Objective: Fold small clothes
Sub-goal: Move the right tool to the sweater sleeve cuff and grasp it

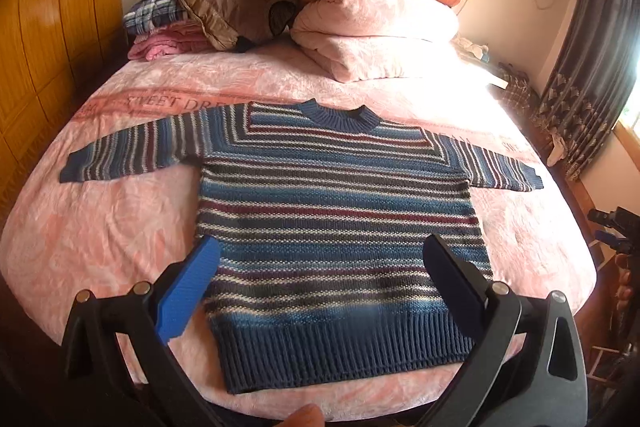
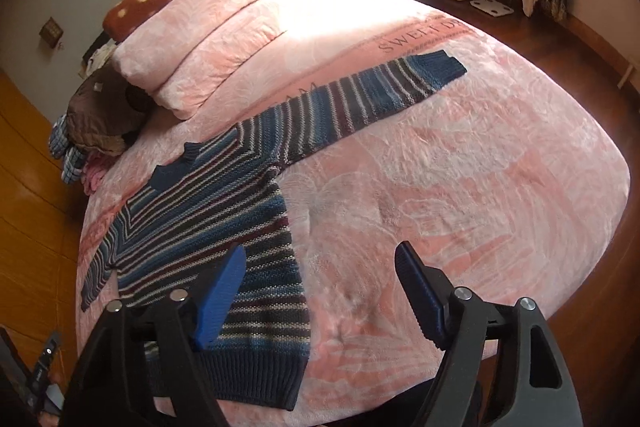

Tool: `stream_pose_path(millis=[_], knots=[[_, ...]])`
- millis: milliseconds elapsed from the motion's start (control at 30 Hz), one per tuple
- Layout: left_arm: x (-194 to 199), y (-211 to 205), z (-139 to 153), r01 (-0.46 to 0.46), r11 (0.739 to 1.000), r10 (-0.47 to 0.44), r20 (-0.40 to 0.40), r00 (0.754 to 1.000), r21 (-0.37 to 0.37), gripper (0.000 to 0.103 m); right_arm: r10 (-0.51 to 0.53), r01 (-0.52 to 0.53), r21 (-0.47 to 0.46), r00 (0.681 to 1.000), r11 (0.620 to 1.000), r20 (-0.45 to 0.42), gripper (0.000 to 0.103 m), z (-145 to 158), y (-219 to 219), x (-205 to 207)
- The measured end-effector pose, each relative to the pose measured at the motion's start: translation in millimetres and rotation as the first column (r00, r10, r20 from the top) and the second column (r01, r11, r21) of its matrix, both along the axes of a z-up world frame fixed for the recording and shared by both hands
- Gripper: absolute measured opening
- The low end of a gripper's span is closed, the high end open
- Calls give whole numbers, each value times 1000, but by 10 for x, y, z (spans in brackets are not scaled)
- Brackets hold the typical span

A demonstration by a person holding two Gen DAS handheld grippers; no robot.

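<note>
While nothing is gripped yet, here is the layout, swept from nine o'clock round to three:

Clothes pile (image 1: 172,15): up at eleven o'clock on the bed, plaid, pink and brown pieces stacked well clear of the working patch.

Left sleeve (image 1: 136,155): stretched straight out towards nine o'clock, flat on the pink bedspread (image 1: 100,247), so it looks laid out ready to be turned in.

Left gripper (image 1: 320,267): jaws spread wide and empty, hovering at six o'clock above the hem, framing the body of the garment between its blue pads.

Striped sweater (image 1: 336,211): dead centre of the bed, face up, collar at twelve o'clock, ribbed hem at six; spread fully flat, which I'd judge is the starting pose for a fold.

Folded quilt (image 1: 372,27): at one o'clock, with a dotted brown blanket on top.

Right sleeve (image 2: 360,99): reaching out to three o'clock, flat and uncreased.

Right gripper (image 2: 320,287): also gaping, holding nothing, poised over the sweater's right side edge and bare bedspread.

Stage: I'd say folding hasn't begun; a sleeve looks the likely first grab.
</note>
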State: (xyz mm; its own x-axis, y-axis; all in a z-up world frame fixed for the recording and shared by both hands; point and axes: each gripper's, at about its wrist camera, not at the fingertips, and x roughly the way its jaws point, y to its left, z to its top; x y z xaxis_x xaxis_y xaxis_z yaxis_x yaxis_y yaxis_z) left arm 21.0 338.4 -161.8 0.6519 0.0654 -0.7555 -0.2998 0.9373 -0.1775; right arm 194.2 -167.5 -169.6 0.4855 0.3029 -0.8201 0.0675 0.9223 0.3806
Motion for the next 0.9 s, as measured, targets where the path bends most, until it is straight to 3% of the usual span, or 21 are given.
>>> stream_pose_path(millis=[100, 167, 367, 567, 700, 900], knots=[[254, 58, -169, -35, 993, 29, -54, 998, -116, 101, -72, 80, 100, 995, 992, -76, 60, -271, -387, 417], [381, 65, -259, -52, 988, 43, -68, 997, -147, 101, -111, 125, 159, 989, 979, -96, 51, -408, -594, 691], [556, -8, -329, -61, 992, 58, -27, 998, -107, 101, -214, 240, 348, 971, 906, -110, 41, -779, -1180, 1470], [674, -5, -432, -95, 990, 91, -39, 995, -102, 101, -360, 379, 490, 923, 785, -138, 37, -1194, -1694, 2149], [732, 54, -521, -104, 985, 98, -43, 994, -139, 101, -419, 436, 526, 894, 730, -160, 34, -1459, -1902, 2478], [874, 67, -658, -122, 978, 113, -63, 992, -169, 101, -463, 502, 466, 862, 729, -206, 34, -1829, -2028, 2775]])
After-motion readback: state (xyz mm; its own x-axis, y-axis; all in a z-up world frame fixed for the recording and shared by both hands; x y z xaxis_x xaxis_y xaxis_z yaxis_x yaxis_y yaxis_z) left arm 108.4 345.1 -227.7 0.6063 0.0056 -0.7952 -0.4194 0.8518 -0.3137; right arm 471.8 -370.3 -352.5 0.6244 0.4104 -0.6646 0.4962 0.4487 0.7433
